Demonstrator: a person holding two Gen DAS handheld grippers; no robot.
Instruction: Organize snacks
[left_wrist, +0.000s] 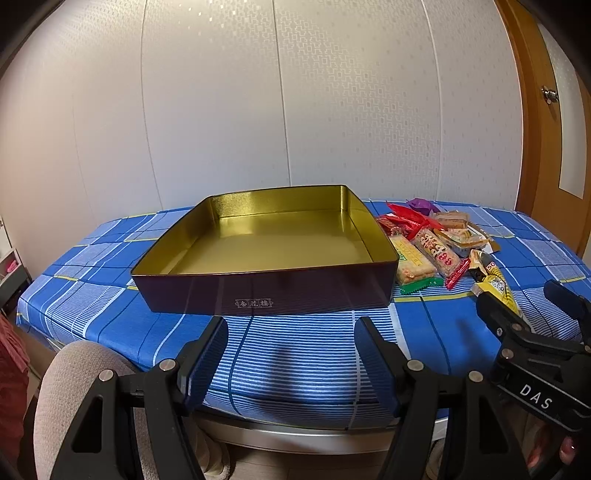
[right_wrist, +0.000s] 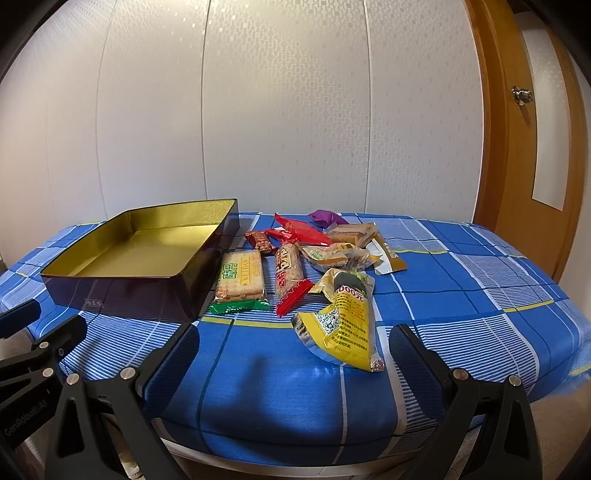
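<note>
Lying beyond the spread right hand-held gripper (right_wrist: 293, 363): snacks (right_wrist: 295, 266).

A blue checked cloth (right_wrist: 424, 280) with white and yellow lines covered the table. Behind it rose a white wall (right_wrist: 280, 110) of patterned panels divided by thin vertical seams. To the right stood a wooden door (right_wrist: 517, 155) with a metal knob (right_wrist: 521, 95) and a pale inset panel (right_wrist: 550, 147). In the left wrist view, a beige upholstered chair back (left_wrist: 70, 373) sat low at the left before the table edge, with a red fabric (left_wrist: 11, 373) just beside it at the frame's border.
</note>
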